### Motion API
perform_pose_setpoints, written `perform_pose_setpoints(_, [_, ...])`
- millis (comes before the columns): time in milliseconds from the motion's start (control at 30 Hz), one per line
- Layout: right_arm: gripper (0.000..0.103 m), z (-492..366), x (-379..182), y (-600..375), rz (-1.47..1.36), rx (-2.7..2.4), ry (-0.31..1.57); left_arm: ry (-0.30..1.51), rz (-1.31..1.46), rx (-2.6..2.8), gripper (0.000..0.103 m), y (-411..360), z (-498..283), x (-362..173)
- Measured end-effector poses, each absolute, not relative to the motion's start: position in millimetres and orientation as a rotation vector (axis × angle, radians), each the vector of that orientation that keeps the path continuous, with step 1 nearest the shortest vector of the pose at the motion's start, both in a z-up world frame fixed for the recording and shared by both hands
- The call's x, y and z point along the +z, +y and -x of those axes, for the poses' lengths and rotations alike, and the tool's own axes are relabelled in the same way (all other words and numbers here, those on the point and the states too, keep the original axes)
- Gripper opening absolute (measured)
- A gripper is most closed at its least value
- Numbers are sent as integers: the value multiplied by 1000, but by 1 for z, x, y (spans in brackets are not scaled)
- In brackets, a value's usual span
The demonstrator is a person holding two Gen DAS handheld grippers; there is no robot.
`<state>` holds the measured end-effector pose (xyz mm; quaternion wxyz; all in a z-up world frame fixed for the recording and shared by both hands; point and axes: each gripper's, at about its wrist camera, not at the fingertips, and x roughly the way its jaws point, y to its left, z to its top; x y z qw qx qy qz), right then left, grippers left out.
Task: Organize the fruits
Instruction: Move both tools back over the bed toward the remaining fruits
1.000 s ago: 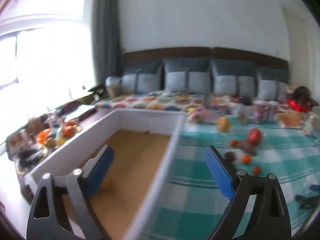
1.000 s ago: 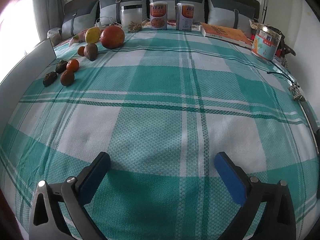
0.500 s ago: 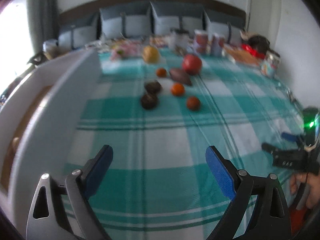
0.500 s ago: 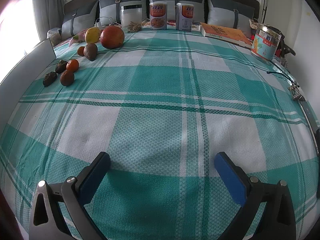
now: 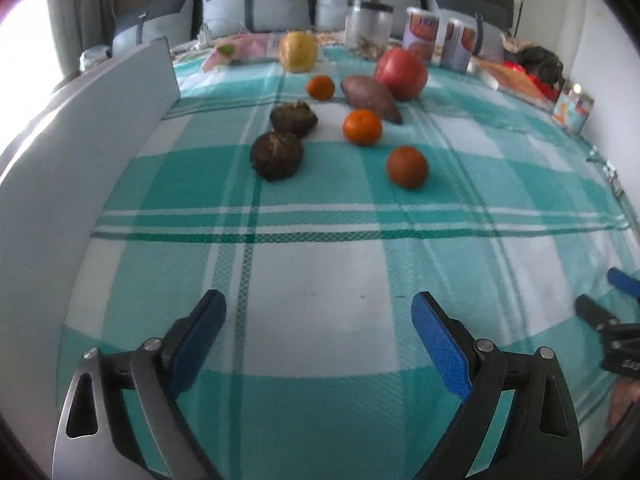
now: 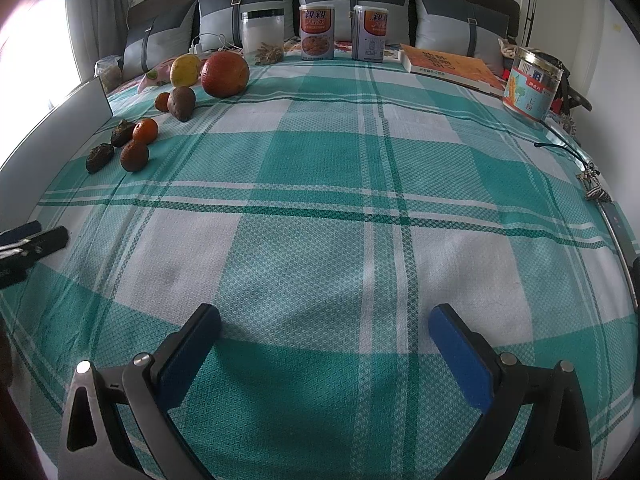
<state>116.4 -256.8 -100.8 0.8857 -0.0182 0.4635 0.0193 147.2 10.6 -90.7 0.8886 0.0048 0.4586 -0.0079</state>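
Fruits [image 5: 362, 126] loose on cloth, beside box wall [image 5: 80, 128]

Bed [image 6: 320, 184] under a teal-and-white checked cloth. At 10 o'clock in the right wrist view, clustered fruit: big red fruit [image 6: 225, 74], yellow fruit [image 6: 185, 70], sweet potato [image 6: 182, 103], three oranges [image 6: 145, 131], two dark brown pieces [image 6: 100, 157]. At 12 o'clock, clear jar [image 6: 262, 37] and two tins [image 6: 317, 32]. At 1 to 2 o'clock, orange book [image 6: 452, 66] and labelled jar [image 6: 532, 84].
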Motion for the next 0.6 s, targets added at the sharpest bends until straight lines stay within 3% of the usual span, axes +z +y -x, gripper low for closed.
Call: perform_pose_setpoints(600, [103, -152, -90, -227, 22, 56, 946, 954, -6, 19, 103, 11, -159, -97])
